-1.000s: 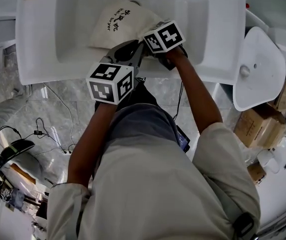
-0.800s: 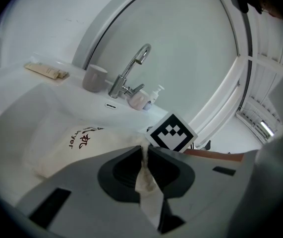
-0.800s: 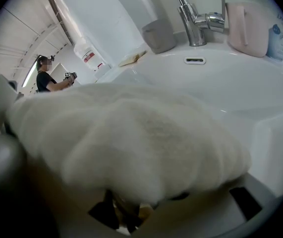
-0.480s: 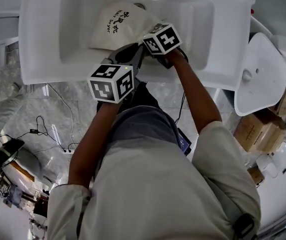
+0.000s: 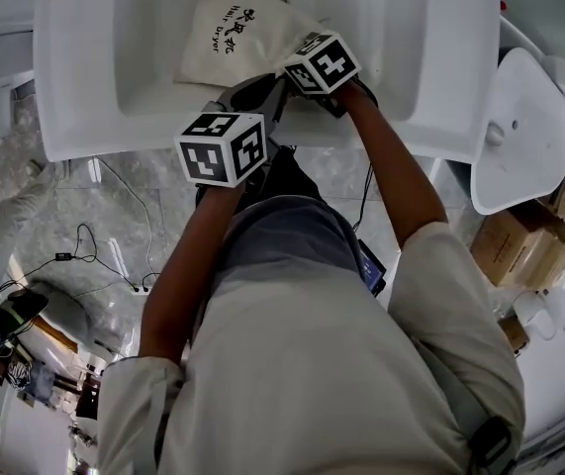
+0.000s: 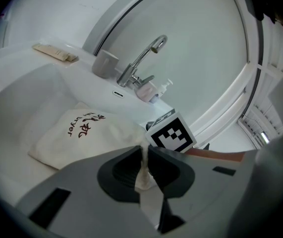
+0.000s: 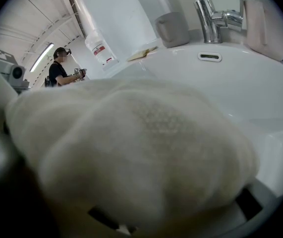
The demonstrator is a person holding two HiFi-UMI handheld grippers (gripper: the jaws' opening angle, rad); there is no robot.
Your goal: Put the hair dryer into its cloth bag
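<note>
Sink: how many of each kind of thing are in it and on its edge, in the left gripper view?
Cloth bag: 1
Faucet: 1
Cup: 1
Pink container: 1
Pump bottle: 1
Wrapped packet: 1
Total: 6

The person wears a pale beige shirt [image 5: 312, 384] with rolled sleeves [image 5: 129, 394]. Beyond the shirt, the grey left tool [image 6: 143, 170] and the right tool [image 5: 307, 72] each carry a white, black-marked cube [image 5: 223, 148].
</note>
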